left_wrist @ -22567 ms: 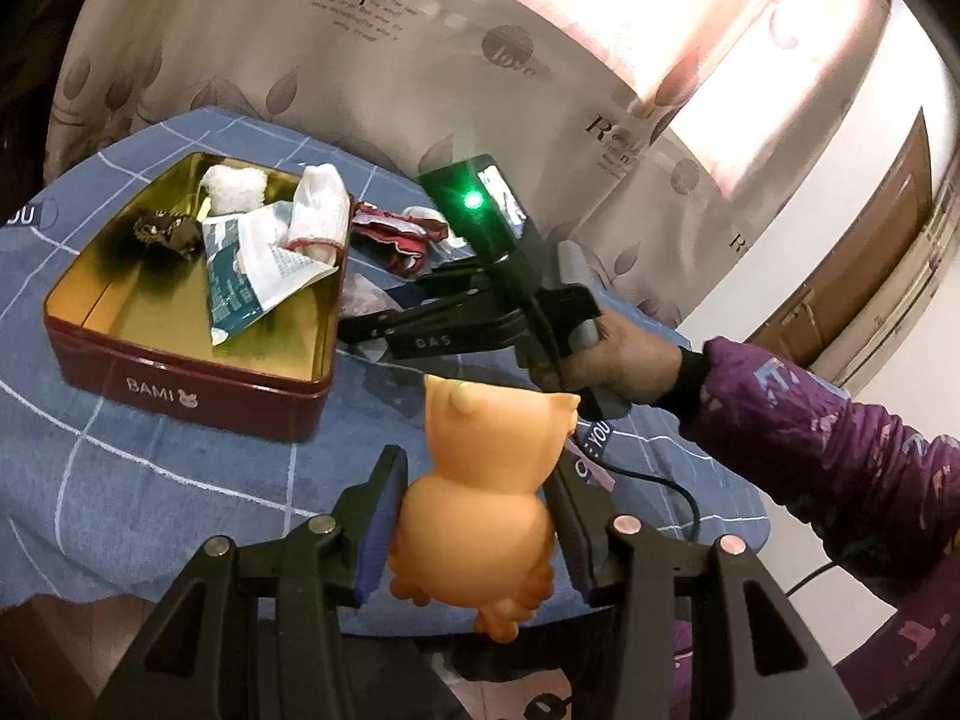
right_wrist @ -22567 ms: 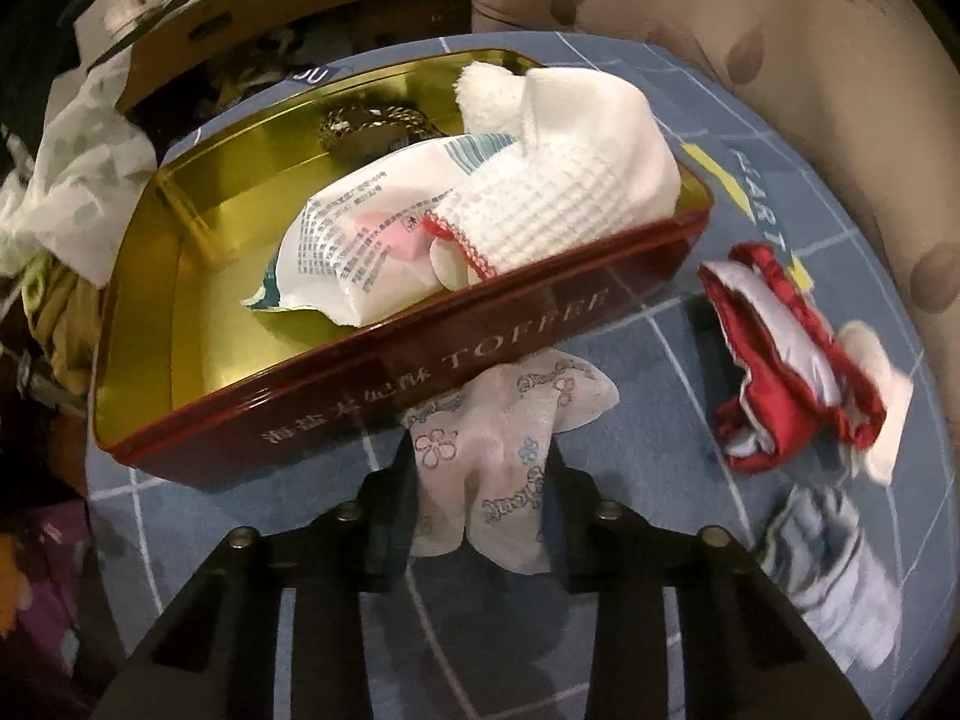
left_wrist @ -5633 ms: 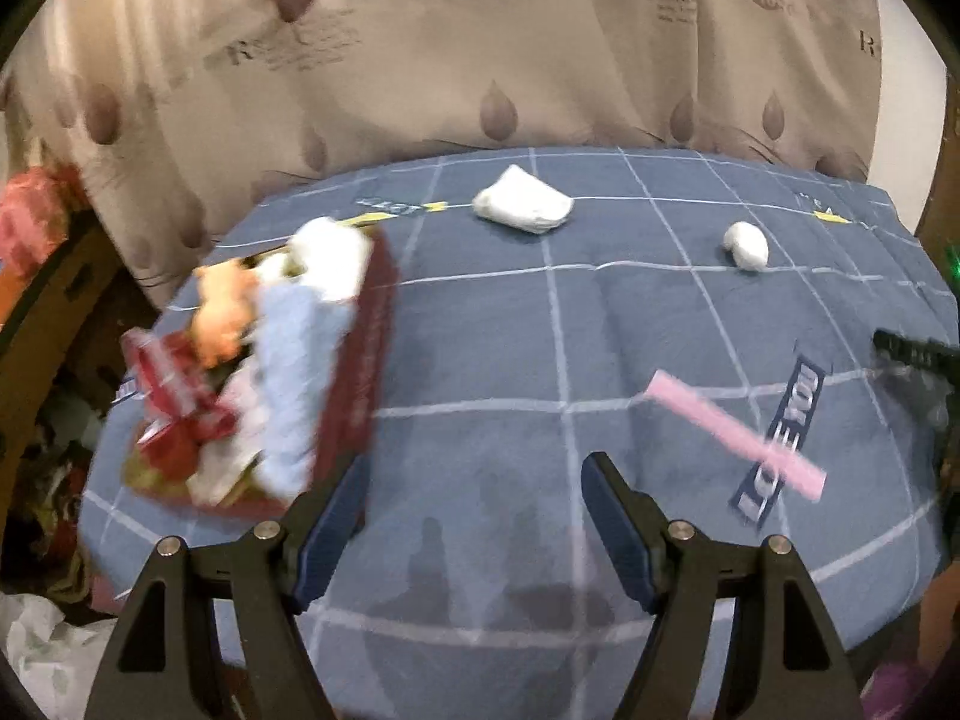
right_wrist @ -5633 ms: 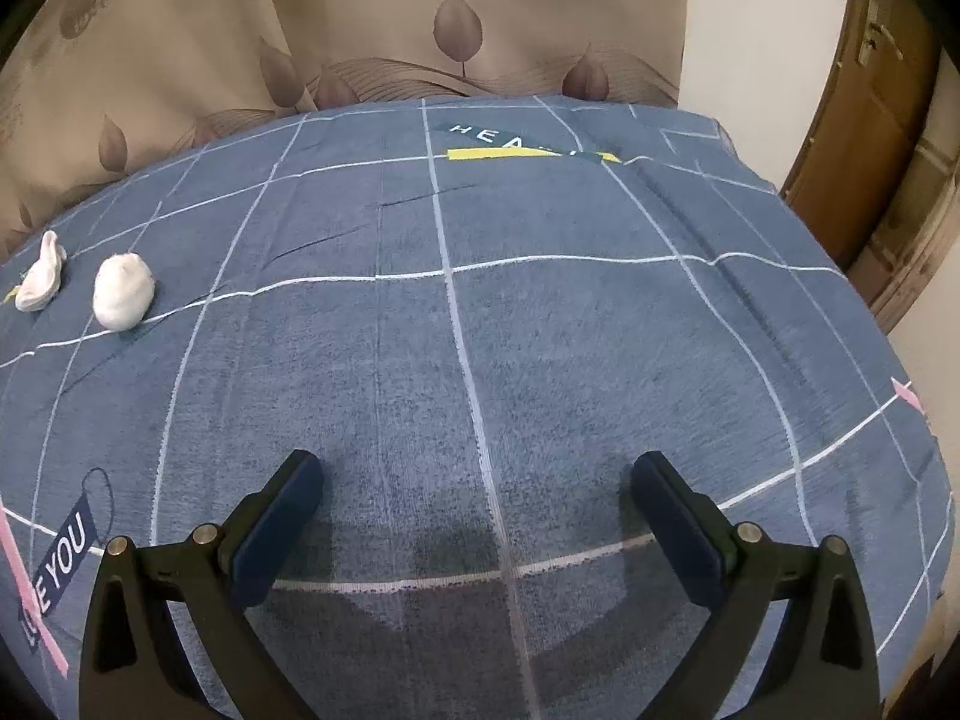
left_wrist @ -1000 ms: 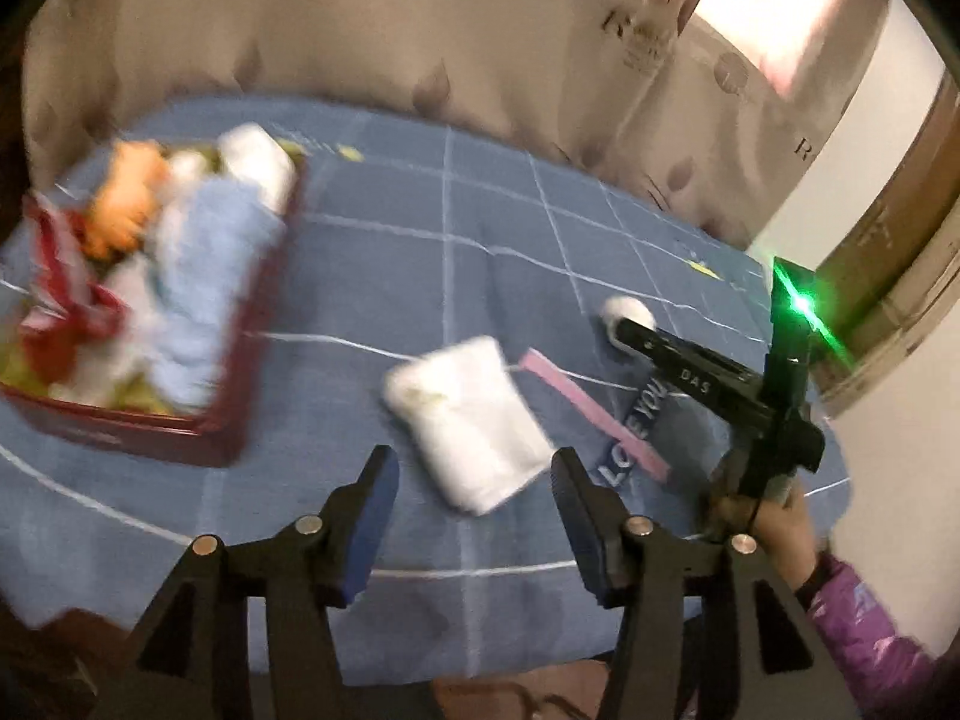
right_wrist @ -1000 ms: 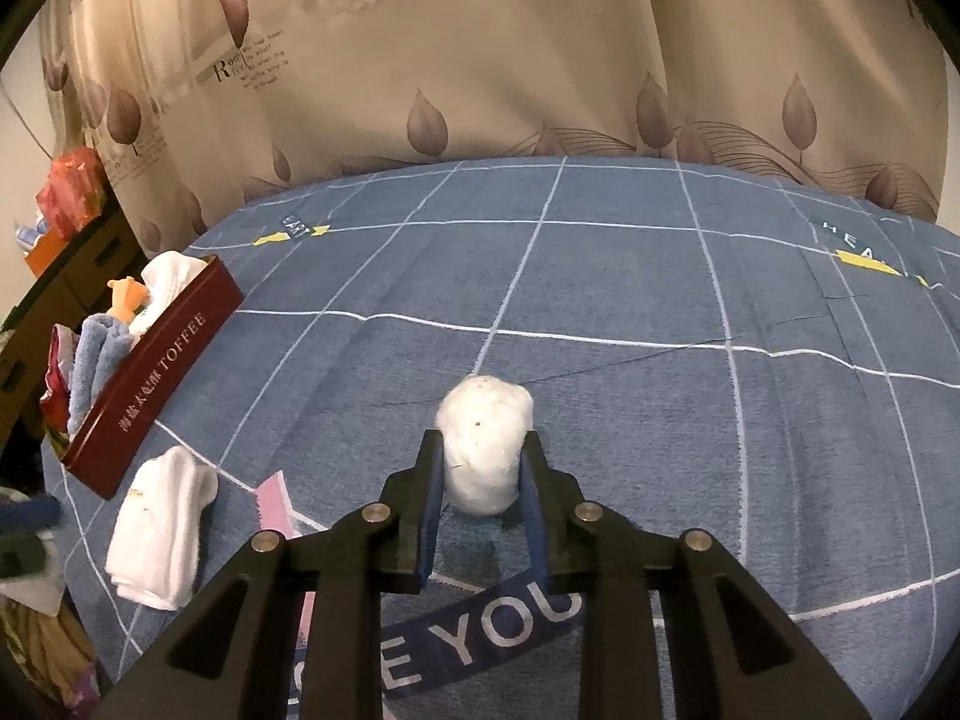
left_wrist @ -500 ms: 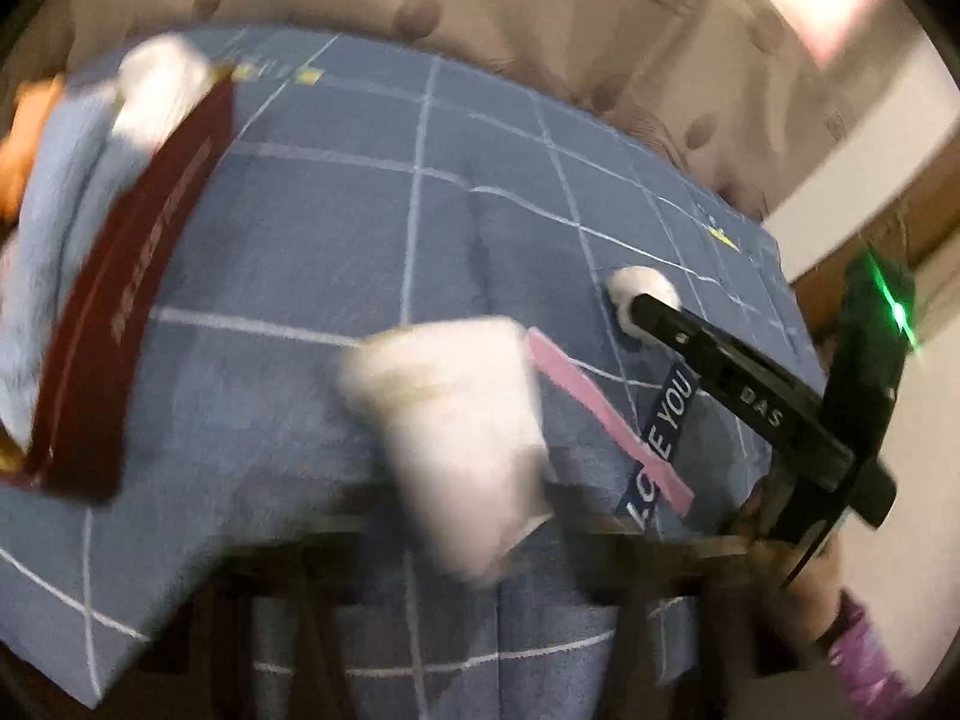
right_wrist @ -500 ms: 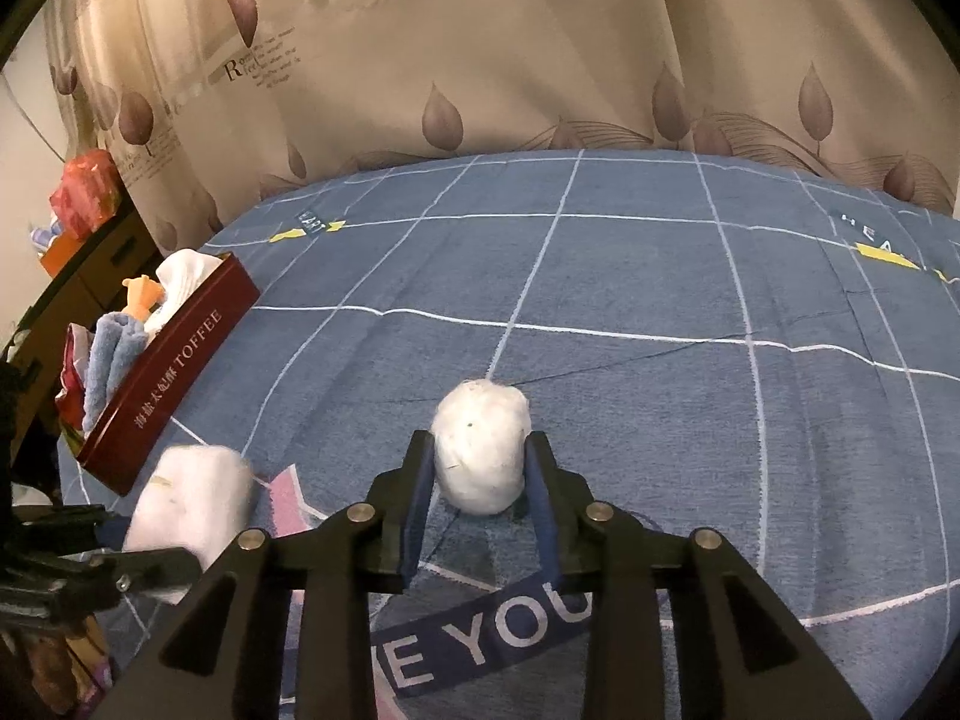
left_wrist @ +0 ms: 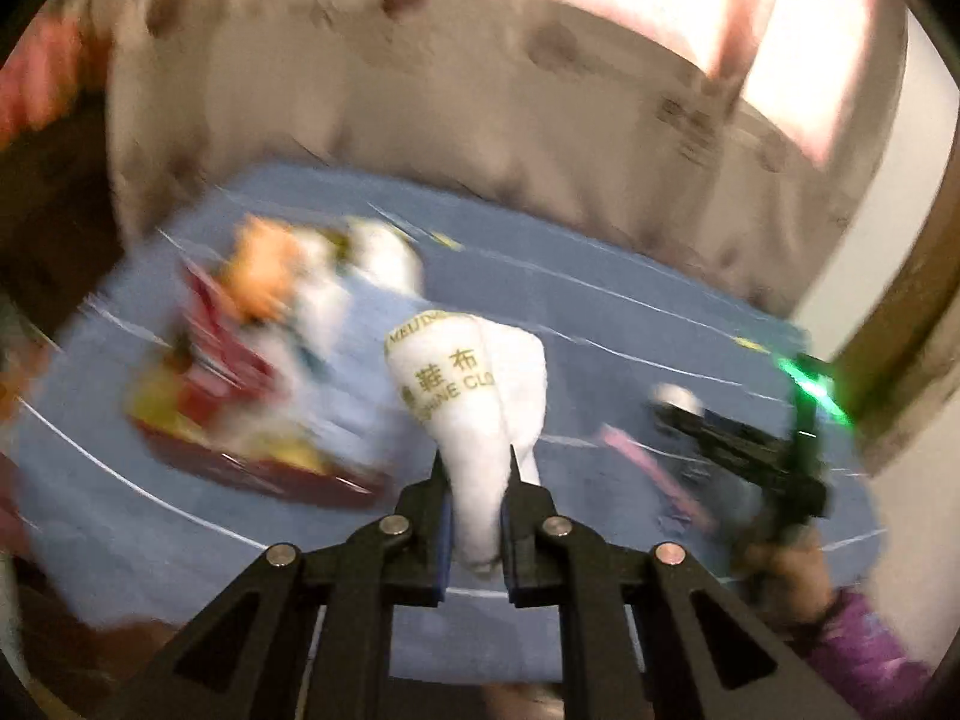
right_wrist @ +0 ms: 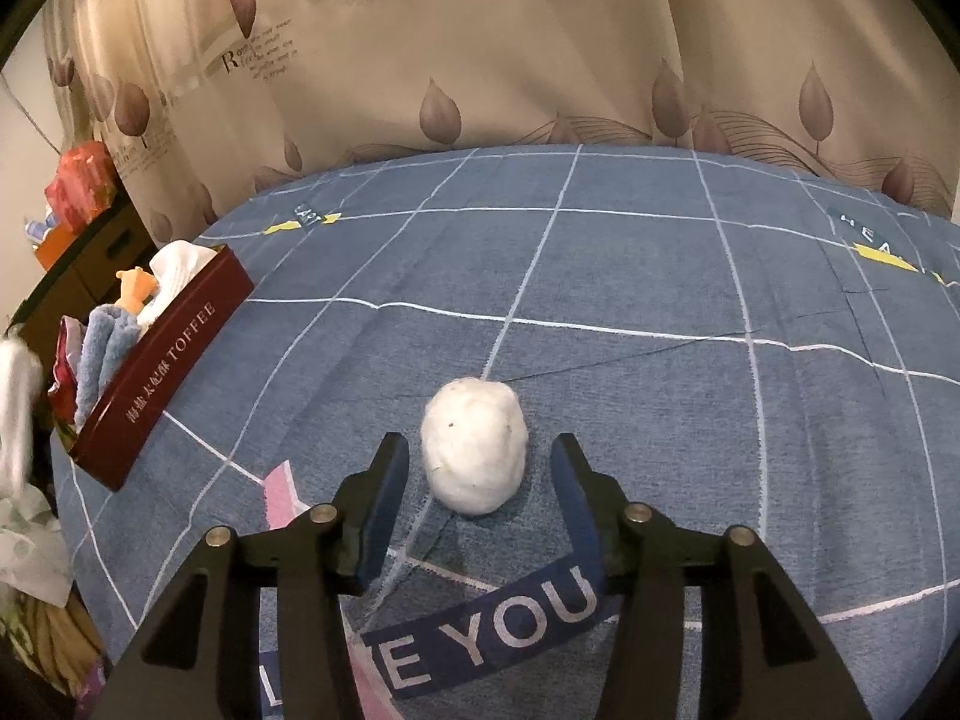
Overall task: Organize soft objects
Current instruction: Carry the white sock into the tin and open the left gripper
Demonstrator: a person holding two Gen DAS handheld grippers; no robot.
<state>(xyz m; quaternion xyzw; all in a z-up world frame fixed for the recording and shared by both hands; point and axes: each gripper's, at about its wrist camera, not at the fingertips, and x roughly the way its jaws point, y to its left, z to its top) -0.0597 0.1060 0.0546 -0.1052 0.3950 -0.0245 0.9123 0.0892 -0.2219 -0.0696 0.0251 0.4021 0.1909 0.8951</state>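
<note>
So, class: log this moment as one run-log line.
left claw: shut on white cloth | right claw: open around cotton ball | tin: filled

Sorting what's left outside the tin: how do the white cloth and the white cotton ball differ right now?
The white cloth is long, folded and printed with gold lettering; the white cotton ball is round, fluffy and plain. The cloth is clamped in the left gripper; the ball lies on the blue bedspread between the open right gripper jaws. Both are white and soft.
</note>
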